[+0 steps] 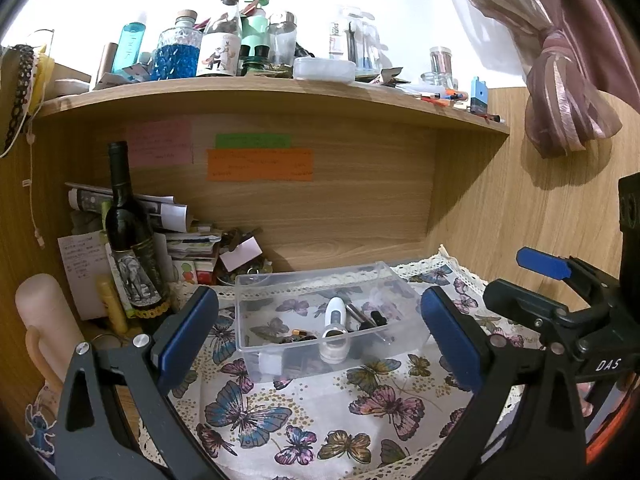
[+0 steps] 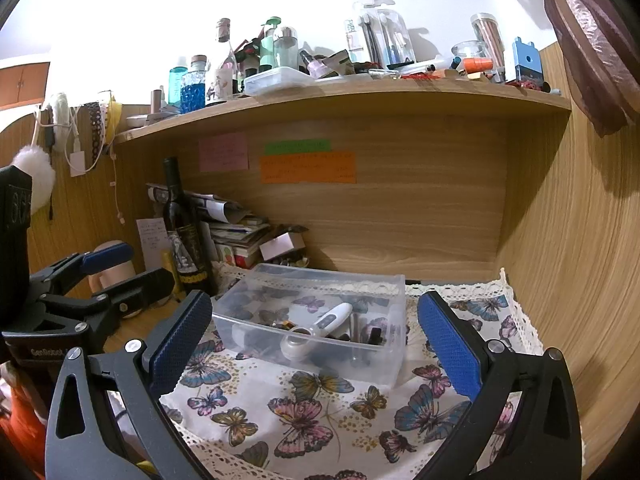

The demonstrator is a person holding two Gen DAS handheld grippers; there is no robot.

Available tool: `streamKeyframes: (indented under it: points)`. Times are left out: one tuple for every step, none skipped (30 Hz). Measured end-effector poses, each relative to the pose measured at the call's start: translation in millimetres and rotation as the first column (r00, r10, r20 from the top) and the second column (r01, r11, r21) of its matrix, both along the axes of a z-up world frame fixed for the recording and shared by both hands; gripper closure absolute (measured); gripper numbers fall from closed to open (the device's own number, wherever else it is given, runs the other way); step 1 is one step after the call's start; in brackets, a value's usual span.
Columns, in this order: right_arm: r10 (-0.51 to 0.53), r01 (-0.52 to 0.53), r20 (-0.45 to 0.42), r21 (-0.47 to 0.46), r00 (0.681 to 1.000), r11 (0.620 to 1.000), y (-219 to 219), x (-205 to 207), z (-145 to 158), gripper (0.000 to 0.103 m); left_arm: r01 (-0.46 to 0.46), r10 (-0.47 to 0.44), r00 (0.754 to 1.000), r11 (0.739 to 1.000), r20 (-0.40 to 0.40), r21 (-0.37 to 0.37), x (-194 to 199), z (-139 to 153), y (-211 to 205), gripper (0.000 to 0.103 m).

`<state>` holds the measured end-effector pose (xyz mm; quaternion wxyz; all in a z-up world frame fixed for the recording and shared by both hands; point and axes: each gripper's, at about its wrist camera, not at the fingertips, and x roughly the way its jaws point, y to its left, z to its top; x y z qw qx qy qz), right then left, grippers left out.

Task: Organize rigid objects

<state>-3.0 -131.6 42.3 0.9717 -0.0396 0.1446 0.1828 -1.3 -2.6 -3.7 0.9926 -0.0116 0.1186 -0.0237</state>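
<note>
Setting: a wooden bench alcove under a cluttered wooden shelf (image 1: 280,94); a white butterfly-print cloth with lace edging (image 1: 304,412) covers the bench.
Container: a clear rectangular plastic bin (image 1: 320,316) stands on the cloth, towards the far side, roughly centred in both wrist views.
Contents: a white pen-shaped plastic device with a round head (image 1: 334,330) lies inside, its long axis running near to far, the round head at the near wall; a few small dark items (image 1: 370,318) lie just right of it.
Left gripper (image 1: 316,336): fingers spread wide, holding nothing; the bin sits straight ahead between the blue pads.
Right gripper (image 2: 312,344): fingers also wide apart and empty; the bin lies ahead, slightly left of centre.
Nearer arm: hard to call; both grippers hang on the near side of the bin, apart from it, side by side.
Left clutter: a dark glass wine bottle (image 1: 130,236) and stacked papers (image 1: 180,236) stand far left, off the cloth.
Judgement: no loose rigid object shows on the cloth, so the sorting looks nearly finished.
</note>
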Motion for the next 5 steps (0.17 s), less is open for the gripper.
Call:
streamKeyframes:
  points:
    - [0.000, 0.000, -0.002, 0.000, 1.000, 1.000, 0.5, -0.2, -0.4, 0.000, 0.010, -0.010, 1.000, 1.000, -0.003, -0.002, 0.1, -0.2, 0.1, 0.000]
    - [0.001, -0.001, -0.003, 0.000, 1.000, 1.000, 1.0, -0.5, -1.2, 0.000, 0.018, -0.018, 1.000, 1.000, -0.007, -0.002, 0.7, -0.1, 0.2, 0.000]
    - [0.001, -0.001, -0.004, 0.000, 1.000, 1.000, 1.8, -1.0, -2.0, 0.000, 0.019, -0.019, 1.000, 1.000, -0.008, -0.003, 0.7, -0.1, 0.0, 0.000]
    - [0.001, -0.001, -0.004, 0.000, 1.000, 1.000, 1.4, -0.6, -1.9, 0.000, 0.018, -0.018, 1.000, 1.000, -0.006, -0.003, 0.6, -0.4, -0.4, 0.000]
    - [0.001, -0.001, -0.006, 0.001, 1.000, 1.000, 2.3, -1.1, -2.3, 0.000, 0.016, -0.016, 1.000, 1.000, -0.005, 0.000, 0.6, -0.5, -0.7, 0.000]
